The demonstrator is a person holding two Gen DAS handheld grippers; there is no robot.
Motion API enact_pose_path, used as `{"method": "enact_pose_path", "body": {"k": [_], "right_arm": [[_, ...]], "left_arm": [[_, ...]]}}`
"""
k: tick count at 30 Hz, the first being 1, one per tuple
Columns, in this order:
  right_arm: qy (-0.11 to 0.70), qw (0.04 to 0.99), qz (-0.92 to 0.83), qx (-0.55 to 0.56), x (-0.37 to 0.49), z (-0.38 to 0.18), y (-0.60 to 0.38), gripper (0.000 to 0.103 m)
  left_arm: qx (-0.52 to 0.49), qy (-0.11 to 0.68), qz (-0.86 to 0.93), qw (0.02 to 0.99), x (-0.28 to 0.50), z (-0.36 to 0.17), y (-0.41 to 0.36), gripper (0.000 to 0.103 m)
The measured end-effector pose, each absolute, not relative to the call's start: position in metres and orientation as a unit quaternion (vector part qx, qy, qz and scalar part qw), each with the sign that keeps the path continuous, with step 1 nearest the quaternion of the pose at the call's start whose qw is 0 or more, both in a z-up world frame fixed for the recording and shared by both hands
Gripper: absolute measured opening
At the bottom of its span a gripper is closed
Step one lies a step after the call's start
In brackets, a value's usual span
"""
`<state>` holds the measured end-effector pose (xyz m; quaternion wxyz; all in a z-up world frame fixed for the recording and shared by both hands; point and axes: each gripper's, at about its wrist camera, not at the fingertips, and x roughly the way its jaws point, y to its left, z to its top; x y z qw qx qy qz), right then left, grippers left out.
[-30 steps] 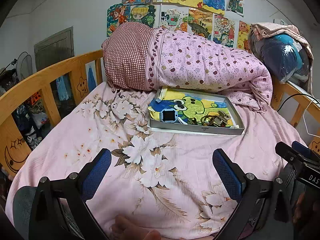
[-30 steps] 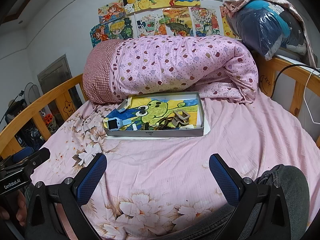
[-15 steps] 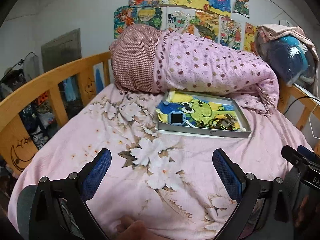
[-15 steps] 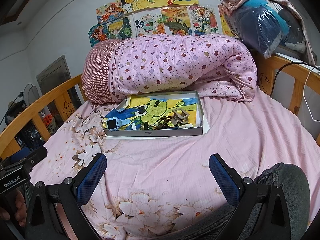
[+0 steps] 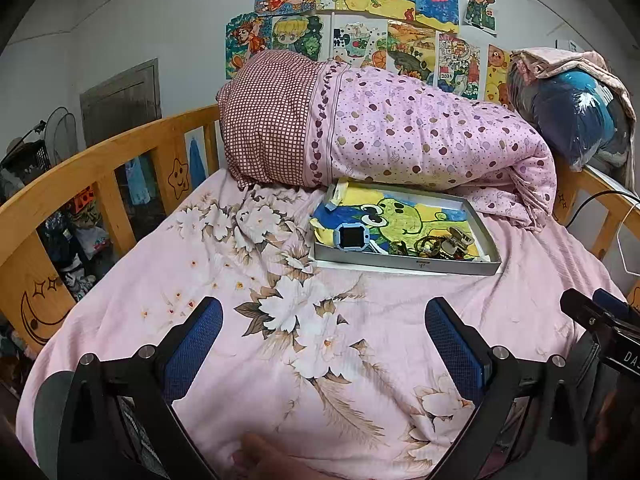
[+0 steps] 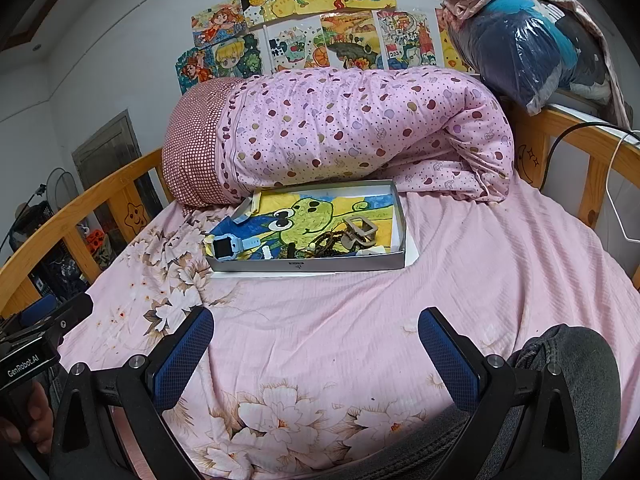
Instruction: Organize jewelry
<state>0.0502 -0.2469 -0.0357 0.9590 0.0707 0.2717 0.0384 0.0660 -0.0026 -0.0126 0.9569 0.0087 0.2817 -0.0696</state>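
On the bed: a shallow grey tray (image 6: 308, 266) sits on the pink flowered sheet (image 6: 320, 320), just in front of a rolled pink dotted quilt (image 6: 360, 132).
Tray lining: a frog drawing (image 6: 308, 216) in yellow, green and blue covers the tray floor.
Jewelry: a dark tangle of beads and chains (image 6: 328, 242) lies at the tray's right front, with a beige hair claw (image 6: 360, 230) touching it.
Watch: a light blue watch (image 6: 224, 246) with a dark square screen lies at the tray's left front, apart from the tangle.
Left claw (image 5: 324, 336): wide open, blue pads empty, hovering over the sheet well short of the tray.
Right claw (image 6: 316, 340): wide open too, nothing between its pads, also well short of the tray.
Writing: "GenRobot.AI" on the left tool's body in the right view; "DAS", cut off by the frame edge, on the right tool in the left view; "2024" on one wall drawing (image 6: 404, 40).
Hard to make out: single pieces in the tangle cannot be told apart; the small mark on the tray's front wall is unreadable.
Cut off: a hand (image 6: 24, 420) grips the left tool at the frame's edge.
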Motion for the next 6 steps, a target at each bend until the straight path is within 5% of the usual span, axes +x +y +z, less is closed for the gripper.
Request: {"method": "enact_pose_path", "body": {"k": [6], "right_arm": [[0.272, 0.959, 0.039, 0.071, 0.0508, -0.0352, -0.2470, 0.103]], "left_arm": [[0.010, 0.283, -0.070, 0.957, 0.0668, -0.0124, -0.0016, 0.099]]}}
